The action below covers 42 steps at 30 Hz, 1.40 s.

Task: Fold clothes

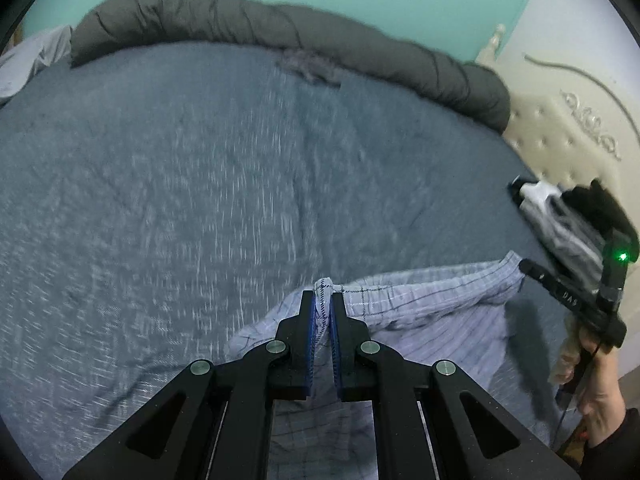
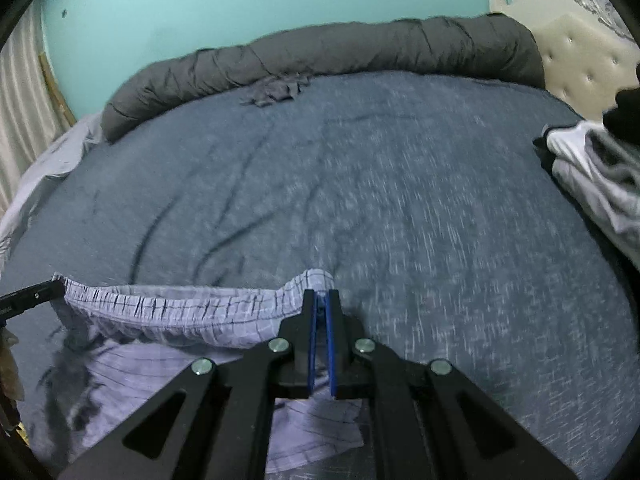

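Pale lilac checked shorts (image 1: 420,300) with an elastic waistband hang stretched between my two grippers above the blue bed. My left gripper (image 1: 324,300) is shut on the left corner of the waistband. My right gripper (image 2: 321,298) is shut on the right corner of the same shorts (image 2: 168,312). In the left wrist view the right gripper (image 1: 524,266) shows at the far end of the waistband, with a hand (image 1: 600,400) on its handle. The left gripper's tip (image 2: 56,288) enters the right wrist view at the left edge. The rest of the shorts droops below the waistband.
A blue-grey bedsheet (image 1: 200,200) covers the bed. A rolled dark grey duvet (image 1: 280,28) lies along the far edge by a teal wall. A pile of folded clothes (image 2: 600,172) sits at the right, near a cream tufted headboard (image 1: 560,140). A small crumpled grey cloth (image 2: 276,90) lies by the duvet.
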Motion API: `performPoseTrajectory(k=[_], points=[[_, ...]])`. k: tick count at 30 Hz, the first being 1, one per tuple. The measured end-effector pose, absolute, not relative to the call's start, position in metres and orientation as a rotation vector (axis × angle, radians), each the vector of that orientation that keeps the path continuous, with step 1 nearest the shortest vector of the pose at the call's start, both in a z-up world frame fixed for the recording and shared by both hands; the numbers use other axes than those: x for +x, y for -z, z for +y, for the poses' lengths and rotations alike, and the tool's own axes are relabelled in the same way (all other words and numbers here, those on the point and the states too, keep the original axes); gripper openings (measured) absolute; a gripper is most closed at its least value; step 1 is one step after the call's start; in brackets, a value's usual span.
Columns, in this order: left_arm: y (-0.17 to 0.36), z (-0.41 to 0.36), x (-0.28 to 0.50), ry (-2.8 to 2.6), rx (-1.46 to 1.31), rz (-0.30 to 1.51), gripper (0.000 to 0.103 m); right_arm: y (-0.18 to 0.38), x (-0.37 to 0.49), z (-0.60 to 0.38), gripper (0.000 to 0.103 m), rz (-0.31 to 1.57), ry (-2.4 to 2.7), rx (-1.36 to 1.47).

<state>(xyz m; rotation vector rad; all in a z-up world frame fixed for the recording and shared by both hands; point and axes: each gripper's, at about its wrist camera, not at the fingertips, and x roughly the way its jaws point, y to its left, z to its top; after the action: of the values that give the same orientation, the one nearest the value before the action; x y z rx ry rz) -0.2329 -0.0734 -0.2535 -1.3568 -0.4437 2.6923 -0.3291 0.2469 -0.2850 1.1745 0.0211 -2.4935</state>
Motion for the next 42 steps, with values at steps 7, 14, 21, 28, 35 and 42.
performPoseTrajectory(k=[7,14,21,28,35,42], points=[[0.275,-0.066,-0.234,-2.659,-1.433,-0.370,0.008,0.313,-0.321,0.250,0.004,-0.003,2.514,1.212],[0.285,-0.078,-0.229,-2.663,-1.464,-0.451,0.022,0.312,-0.322,0.254,0.005,-0.076,2.495,1.198],[0.287,-0.107,-0.221,-2.610,-1.447,-0.656,0.034,0.312,-0.324,0.267,0.006,-0.205,2.437,1.218],[0.293,-0.113,-0.227,-2.550,-1.433,-0.747,0.034,0.308,-0.327,0.286,0.033,-0.400,2.413,1.192],[0.292,-0.116,-0.228,-2.552,-1.431,-0.768,0.034,0.316,-0.342,0.277,0.043,-0.445,2.348,1.229],[0.302,-0.112,-0.231,-2.521,-1.456,-0.761,0.033,0.321,-0.343,0.265,0.019,-0.366,2.363,1.234]])
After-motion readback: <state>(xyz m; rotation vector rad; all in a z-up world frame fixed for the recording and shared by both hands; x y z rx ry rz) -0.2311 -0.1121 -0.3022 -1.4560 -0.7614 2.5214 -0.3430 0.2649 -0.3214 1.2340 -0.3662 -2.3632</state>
